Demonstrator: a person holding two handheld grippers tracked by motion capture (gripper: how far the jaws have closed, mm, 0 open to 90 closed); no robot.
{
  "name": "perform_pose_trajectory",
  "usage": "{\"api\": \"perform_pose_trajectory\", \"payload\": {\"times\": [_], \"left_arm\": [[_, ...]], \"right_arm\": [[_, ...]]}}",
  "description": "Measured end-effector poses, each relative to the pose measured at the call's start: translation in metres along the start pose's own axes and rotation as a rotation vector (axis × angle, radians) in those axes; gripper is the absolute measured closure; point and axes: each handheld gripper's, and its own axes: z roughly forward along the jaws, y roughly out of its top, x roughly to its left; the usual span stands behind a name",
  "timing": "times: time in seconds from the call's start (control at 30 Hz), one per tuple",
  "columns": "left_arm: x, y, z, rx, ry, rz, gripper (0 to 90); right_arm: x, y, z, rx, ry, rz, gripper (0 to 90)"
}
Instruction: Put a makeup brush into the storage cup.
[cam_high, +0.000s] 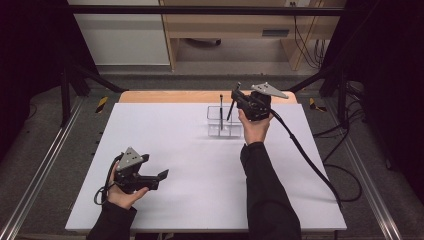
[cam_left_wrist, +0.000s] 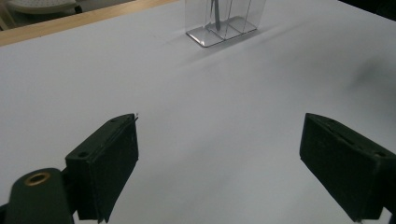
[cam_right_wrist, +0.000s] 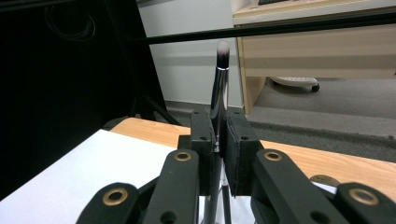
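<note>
A white table (cam_high: 200, 190) bears a clear compartmented holder (cam_high: 224, 129) near its far edge.

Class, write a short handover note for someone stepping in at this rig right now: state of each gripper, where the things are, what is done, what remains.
Right gripper: shut on a makeup brush, bristles up, held above the clear organizer at the far side of the table.
Left gripper: open, holding nothing, low over the white table near the front left.
Done: one dark tool already stands in the organizer.
Left: probably lower the held brush into a compartment and release; which compartment it hangs over is unclear.
</note>
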Motion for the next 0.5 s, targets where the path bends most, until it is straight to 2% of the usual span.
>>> {"api": "perform_pose_trajectory", "payload": {"times": [0.5], "left_arm": [[0.0, 0.0, 0.0, 0.004, -0.002, 0.005, 10.9]], "right_arm": [[-0.003, 0.001, 0.015, -0.004, -0.031, -0.007, 83.8]]}}
